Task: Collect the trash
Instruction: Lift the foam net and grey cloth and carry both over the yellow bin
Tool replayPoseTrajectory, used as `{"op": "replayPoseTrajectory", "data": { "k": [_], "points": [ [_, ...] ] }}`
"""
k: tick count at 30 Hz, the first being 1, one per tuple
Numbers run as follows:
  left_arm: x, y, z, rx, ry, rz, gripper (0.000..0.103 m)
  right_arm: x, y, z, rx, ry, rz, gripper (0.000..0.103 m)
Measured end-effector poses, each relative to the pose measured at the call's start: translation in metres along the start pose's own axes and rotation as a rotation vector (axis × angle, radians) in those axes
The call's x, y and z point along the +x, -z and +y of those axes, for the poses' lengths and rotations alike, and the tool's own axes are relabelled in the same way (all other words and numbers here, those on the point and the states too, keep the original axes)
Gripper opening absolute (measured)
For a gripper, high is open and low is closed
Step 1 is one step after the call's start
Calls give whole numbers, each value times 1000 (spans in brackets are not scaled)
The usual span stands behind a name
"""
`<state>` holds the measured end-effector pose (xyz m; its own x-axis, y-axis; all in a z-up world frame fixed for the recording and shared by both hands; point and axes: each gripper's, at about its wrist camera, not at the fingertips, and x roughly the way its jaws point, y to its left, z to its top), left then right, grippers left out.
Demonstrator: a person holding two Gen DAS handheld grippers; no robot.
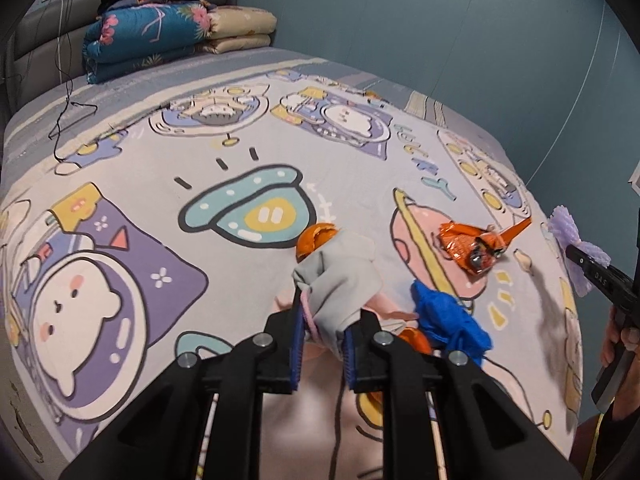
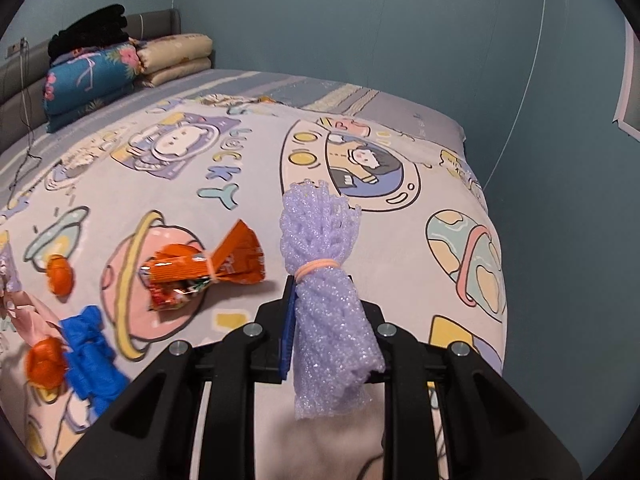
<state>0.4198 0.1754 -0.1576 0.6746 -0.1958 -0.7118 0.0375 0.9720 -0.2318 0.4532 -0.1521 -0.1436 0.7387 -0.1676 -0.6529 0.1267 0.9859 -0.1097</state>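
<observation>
In the left wrist view my left gripper point(image 1: 330, 312) is shut on a crumpled grey wad point(image 1: 340, 276) tied with a pink band and holds it above the bed. An orange peel point(image 1: 316, 240) lies just behind the wad. An orange snack wrapper point(image 1: 472, 246), a blue crumpled piece point(image 1: 448, 320) and a second peel point(image 1: 416, 338) lie to the right. In the right wrist view my right gripper point(image 2: 330, 300) is shut on a purple foam net point(image 2: 324, 280) bound with a rubber band. The wrapper point(image 2: 200, 276), the blue piece point(image 2: 92, 356) and both peels point(image 2: 60, 274) lie to its left.
The cartoon-print bedsheet point(image 1: 160, 184) covers the whole bed. Folded quilts point(image 1: 152, 36) with black clothes on top sit at the headboard, and a thin black cable point(image 1: 64, 116) trails beside them. A blue wall point(image 2: 560, 200) runs close along the bed's right edge. A hand point(image 1: 620, 344) holds the right gripper.
</observation>
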Motion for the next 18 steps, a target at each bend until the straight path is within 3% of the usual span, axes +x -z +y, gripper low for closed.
{"op": "replayPoseTrajectory", "data": {
  "k": [18],
  "points": [
    [-110, -1, -58, 71, 42, -132, 14, -138, 8, -34, 25, -67, -171, 20]
  ]
}}
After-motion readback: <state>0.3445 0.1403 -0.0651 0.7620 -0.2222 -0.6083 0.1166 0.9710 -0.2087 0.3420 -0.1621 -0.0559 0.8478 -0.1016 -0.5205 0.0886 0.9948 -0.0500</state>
